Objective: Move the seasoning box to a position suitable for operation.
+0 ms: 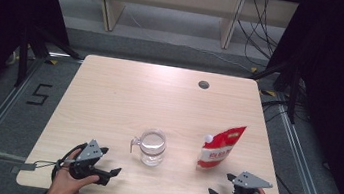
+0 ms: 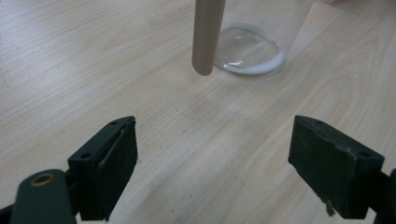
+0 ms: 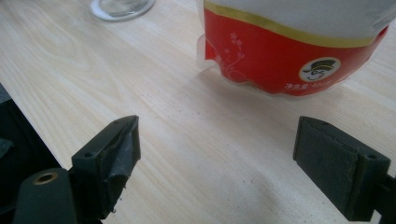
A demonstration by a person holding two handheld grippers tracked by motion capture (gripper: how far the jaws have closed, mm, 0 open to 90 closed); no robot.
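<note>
High view: glass mug (image 1: 153, 148) beside red pouch (image 1: 219, 147).

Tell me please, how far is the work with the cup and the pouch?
Nothing looks done: the glass cup appears empty, and the red pouch stands upright beside it. Nothing is in hand: left gripper and right gripper rest open. Grasping either item remains.

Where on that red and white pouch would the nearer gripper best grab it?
Probably the upper body of the pouch, just below its white cap. It stands upright, with the open right gripper near its base, so coming level from the person's side looks easiest; the soft sides should give under the fingers.
</note>
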